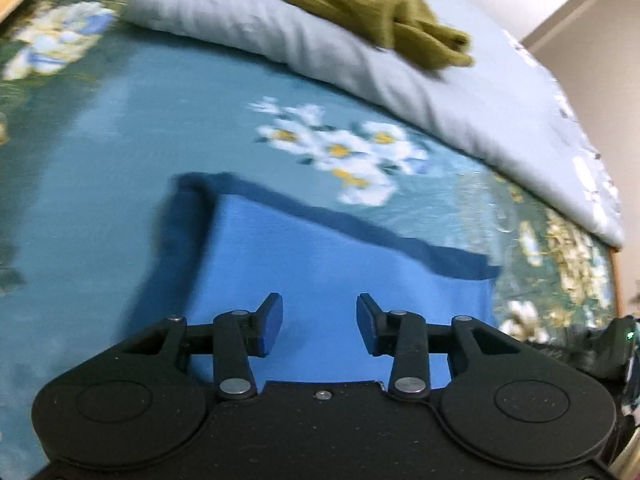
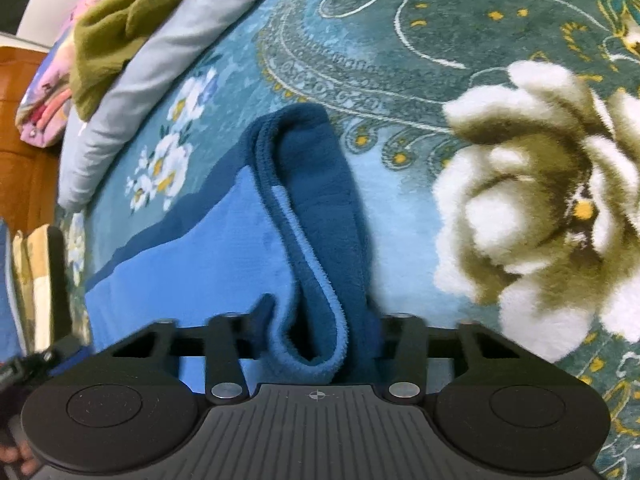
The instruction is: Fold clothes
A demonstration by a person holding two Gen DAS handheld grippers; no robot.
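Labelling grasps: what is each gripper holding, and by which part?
Left gripper: open over the blue cloth, holding nothing. Right gripper: a raised fold of the cloth's dark-trimmed edge sits between its fingers; a firm clamp cannot be told.

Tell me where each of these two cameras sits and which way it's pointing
Left wrist: sits on the left gripper, looking along its open fingers over the blue garment toward the grey quilt and olive garment.
Right wrist: sits on the right gripper, looking along the blue garment's bunched dark-trimmed edge between its fingers, across the floral blanket.
Shared: blue garment, grey quilt, olive garment, floral blanket.
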